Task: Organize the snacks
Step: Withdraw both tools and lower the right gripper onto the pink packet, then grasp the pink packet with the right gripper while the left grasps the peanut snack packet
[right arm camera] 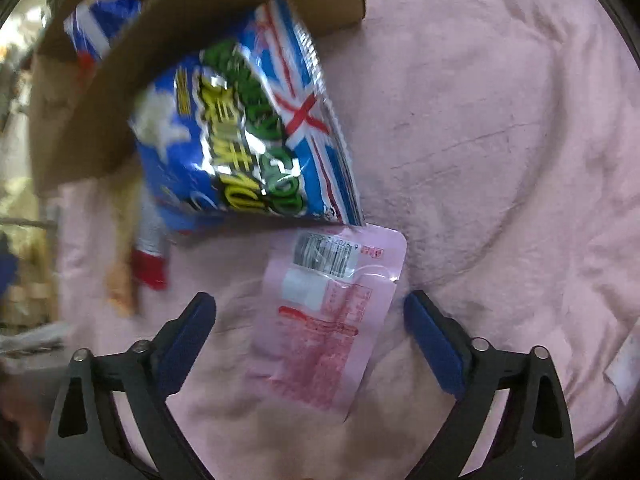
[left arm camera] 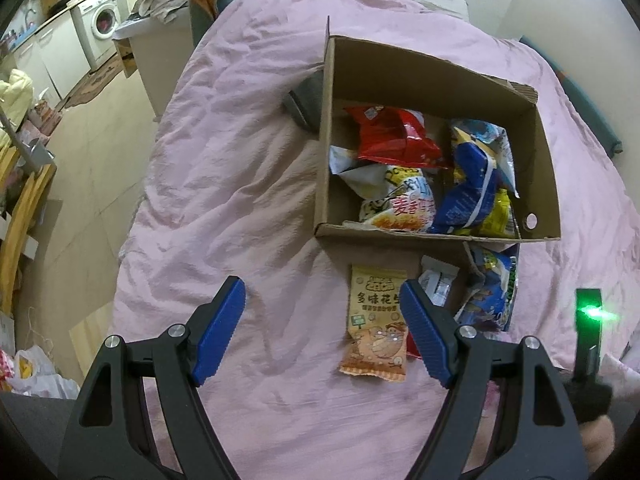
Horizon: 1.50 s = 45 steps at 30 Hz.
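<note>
Right hand-held gripper (right arm camera: 310, 332): jaws wide, nothing gripped; the pink packet (right arm camera: 328, 320) lies flat on the bed (right arm camera: 500, 120) between its fingers.
Left hand-held gripper (left arm camera: 322, 328): jaws wide and empty; the orange peanut packet (left arm camera: 376, 320) lies just inside its right finger.
Box (left arm camera: 544, 184): ahead of both, already holding several bags.
Risk: the thin pink packet (lying flush on soft bedding) may slip the pads, which could pinch the sheet instead.
Risk: the blue bag (right arm camera: 244, 120), touching the packet's far end, might get dragged along.
</note>
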Available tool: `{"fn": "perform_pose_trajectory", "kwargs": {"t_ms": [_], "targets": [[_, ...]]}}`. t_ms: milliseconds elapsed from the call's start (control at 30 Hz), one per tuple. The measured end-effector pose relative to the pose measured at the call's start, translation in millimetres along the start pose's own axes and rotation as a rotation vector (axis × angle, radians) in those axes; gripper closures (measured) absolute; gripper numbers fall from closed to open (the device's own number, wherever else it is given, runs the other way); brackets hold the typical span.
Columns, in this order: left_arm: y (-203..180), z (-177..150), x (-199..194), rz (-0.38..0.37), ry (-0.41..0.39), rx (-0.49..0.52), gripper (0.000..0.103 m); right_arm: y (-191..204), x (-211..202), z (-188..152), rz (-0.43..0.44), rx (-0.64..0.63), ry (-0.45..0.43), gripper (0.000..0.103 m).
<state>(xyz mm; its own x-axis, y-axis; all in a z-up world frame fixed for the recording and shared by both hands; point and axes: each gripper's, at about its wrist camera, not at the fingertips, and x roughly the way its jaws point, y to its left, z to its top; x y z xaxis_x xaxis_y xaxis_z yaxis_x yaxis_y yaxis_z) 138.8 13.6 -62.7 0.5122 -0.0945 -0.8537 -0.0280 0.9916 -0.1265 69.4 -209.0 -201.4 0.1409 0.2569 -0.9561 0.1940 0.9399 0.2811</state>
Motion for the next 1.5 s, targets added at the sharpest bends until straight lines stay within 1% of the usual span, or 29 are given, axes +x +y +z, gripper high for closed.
{"fn": "perform_pose_trajectory", "kwargs": {"t_ms": [67,133,167,233,267,300,433,567,700,767,900,933,1000,1067,1167,1233,1333,1367,1433,1500], "targets": [[2.1,-1.8,0.7,0.007,0.0,0.009,0.026,4.7,2.7,-5.1,-0.05,-0.024,-0.022,0.013],[4.4,-3.8,2.0,0.008,0.004,0.009,0.026,4.3,2.5,-10.0,-0.093,-0.039,-0.047,0.032],[5.4,-4.6,3.4,0.004,0.011,0.006,0.026,2.2,0.3,-11.7,-0.101,-0.038,-0.059,0.036],[5.9,-5.6,6.7,0.0,0.026,0.002,0.026,-2.8,-5.5,-13.9,-0.088,-0.036,-0.072,0.045],[5.1,-6.1,8.8,0.001,0.036,0.002,0.026,-5.7,-8.7,-15.8,-0.075,-0.035,-0.077,0.048],[4.4,-6.8,10.4,0.002,0.044,0.002,0.026,-9.0,-13.4,-18.5,-0.059,-0.032,-0.084,0.059],[0.0,-7.0,15.8,-0.006,0.065,-0.007,0.026,-20.5,-32.1,-27.6,0.002,-0.023,-0.108,0.061],[-3.8,-4.5,23.6,-0.005,0.089,-0.03,0.026,-34.1,-44.7,-37.4,0.068,-0.01,-0.111,0.061],[-7.8,-3.9,30.3,0.011,0.1,-0.031,0.026,-48.7,-65.1,-47.3,0.107,0.008,-0.135,0.061],[-8.7,-3.3,34.3,0.025,0.102,-0.027,0.026,-53.9,-79.1,-47.0,0.098,0.008,-0.166,0.061],[-8.6,-3.6,48.6,0.03,0.13,-0.029,0.026,-63.3,-109.5,-43.6,0.02,0.009,-0.277,0.061],[-10.0,-4.4,53.9,0.019,0.145,-0.029,0.026,-65.5,-114.5,-42.4,0.039,0.014,-0.295,0.061],[-15.2,-5.5,64.0,-0.005,0.173,-0.02,0.026,-68.0,-116.9,-35.9,0.094,0.02,-0.291,0.061],[-23.4,-6.5,76.4,-0.025,0.208,0.003,0.026,-65.0,-116.0,-35.0,0.104,0.013,-0.292,0.061],[-32.2,-9.9,95.2,-0.034,0.279,0.036,0.026,-47.0,-107.1,-32.6,0.129,0.004,-0.289,0.061],[-32.4,-14.7,106.1,-0.051,0.337,0.022,0.026,-43.6,-106.1,-32.3,0.131,-0.007,-0.293,0.061],[-30.5,-19.7,112.4,-0.049,0.367,0.01,0.027,-37.7,-103.5,-32.8,0.137,-0.016,-0.291,0.061],[-30.4,-19.7,112.6,-0.049,0.365,0.012,0.027,-32.8,-98.5,-34.3,0.14,-0.016,-0.287,0.061],[-31.0,-20.6,112.1,-0.062,0.368,0.014,0.043,-30.7,-95.1,-31.6,0.145,-0.02,-0.281,0.061],[-32.1,-24.3,111.9,-0.074,0.38,0.02,0.049,-26.6,-93.8,-30.5,0.149,-0.029,-0.279,0.061]]}}
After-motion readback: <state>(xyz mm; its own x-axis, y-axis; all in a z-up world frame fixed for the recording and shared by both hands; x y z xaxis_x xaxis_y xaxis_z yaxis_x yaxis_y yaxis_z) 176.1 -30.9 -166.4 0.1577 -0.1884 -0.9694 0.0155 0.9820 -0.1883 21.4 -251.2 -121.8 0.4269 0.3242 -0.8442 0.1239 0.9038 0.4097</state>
